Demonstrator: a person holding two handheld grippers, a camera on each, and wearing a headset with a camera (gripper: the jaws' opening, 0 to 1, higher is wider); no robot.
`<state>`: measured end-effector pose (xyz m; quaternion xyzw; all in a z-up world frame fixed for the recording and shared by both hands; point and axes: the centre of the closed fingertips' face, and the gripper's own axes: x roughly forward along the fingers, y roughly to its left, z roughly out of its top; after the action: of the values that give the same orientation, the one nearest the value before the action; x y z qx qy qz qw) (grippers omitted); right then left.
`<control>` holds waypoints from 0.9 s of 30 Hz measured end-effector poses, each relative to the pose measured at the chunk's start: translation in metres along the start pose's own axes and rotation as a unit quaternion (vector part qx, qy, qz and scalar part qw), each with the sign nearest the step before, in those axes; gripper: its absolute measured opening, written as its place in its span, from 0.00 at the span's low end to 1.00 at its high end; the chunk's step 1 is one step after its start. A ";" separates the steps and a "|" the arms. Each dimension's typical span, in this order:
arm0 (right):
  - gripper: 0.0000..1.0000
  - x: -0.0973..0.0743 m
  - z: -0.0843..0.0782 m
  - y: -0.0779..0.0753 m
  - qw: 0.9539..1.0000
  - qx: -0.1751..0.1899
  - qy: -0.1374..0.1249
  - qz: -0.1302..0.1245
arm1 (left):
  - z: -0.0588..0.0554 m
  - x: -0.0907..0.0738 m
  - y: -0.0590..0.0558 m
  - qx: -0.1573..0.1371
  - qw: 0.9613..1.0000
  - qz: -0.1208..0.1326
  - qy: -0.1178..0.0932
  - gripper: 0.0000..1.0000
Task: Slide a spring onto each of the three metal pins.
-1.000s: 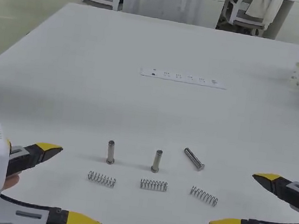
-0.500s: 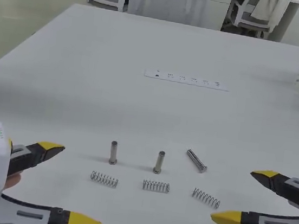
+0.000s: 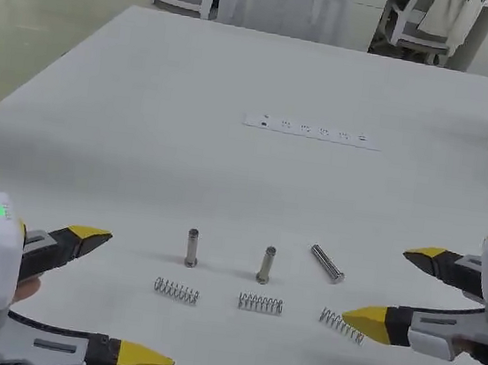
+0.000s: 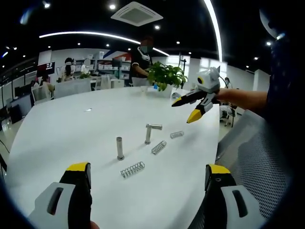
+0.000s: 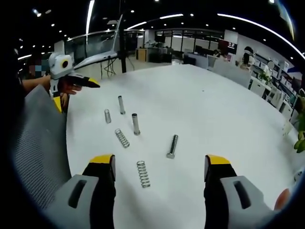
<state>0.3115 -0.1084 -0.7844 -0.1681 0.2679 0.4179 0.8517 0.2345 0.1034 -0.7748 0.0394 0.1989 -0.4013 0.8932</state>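
While both of our grippers stand wide open with nothing between their jaws, none of the task is done yet. Our left gripper (image 3: 127, 300) hangs over the near left part of the tabletop (image 3: 143, 134). Our right gripper (image 3: 383, 286) hovers toward the near right edge, its lower jaw tip just beside the right spring (image 3: 336, 324); we cannot tell whether they touch. That spring lies in a row with the middle spring (image 3: 260, 304) and the left spring (image 3: 176, 291), parallel to the near edge. Just behind the row, the left pin (image 3: 191, 247) and the middle pin (image 3: 267, 264) stand upright, while the right pin (image 3: 327, 262) lies on its side. No pin carries a spring, so we judge all three are still to be fitted.
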 end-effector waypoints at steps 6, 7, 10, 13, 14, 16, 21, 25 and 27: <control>0.75 0.012 0.009 -0.005 1.000 -0.018 0.012 0.004 | 0.000 -0.001 0.000 0.000 1.000 0.001 -0.001 0.97; 0.74 0.015 0.010 -0.007 1.000 -0.021 0.015 0.004 | 0.000 -0.001 0.000 0.001 1.000 0.002 -0.001 0.97; 0.73 0.023 0.011 -0.010 0.999 -0.032 0.030 0.004 | 0.000 -0.002 0.000 0.000 1.000 0.003 -0.001 0.97; 0.72 0.028 0.012 -0.013 0.998 -0.044 0.040 0.003 | 0.000 -0.003 0.001 -0.001 1.000 0.004 -0.001 0.97; 0.71 0.030 0.013 -0.014 0.998 -0.044 0.041 0.003 | -0.001 -0.003 0.001 0.000 1.000 0.004 -0.001 0.97; 0.71 0.034 0.016 -0.016 0.998 -0.045 0.043 0.004 | -0.001 -0.003 0.001 -0.001 1.000 0.005 0.000 0.97; 0.68 0.044 0.018 -0.021 0.997 -0.059 0.056 0.004 | -0.001 -0.003 -0.001 -0.002 1.000 0.004 -0.001 0.96; 0.65 0.051 0.020 -0.026 0.996 -0.059 0.064 0.004 | -0.002 -0.002 -0.003 -0.001 1.000 0.002 0.000 0.96; 0.64 0.055 0.021 -0.028 0.996 -0.058 0.068 0.002 | -0.002 -0.002 -0.003 -0.001 1.000 0.002 0.001 0.96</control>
<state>0.3684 -0.0806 -0.7985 -0.2446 0.3010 0.4217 0.8196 0.2306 0.1033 -0.7753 0.0388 0.1999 -0.3992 0.8940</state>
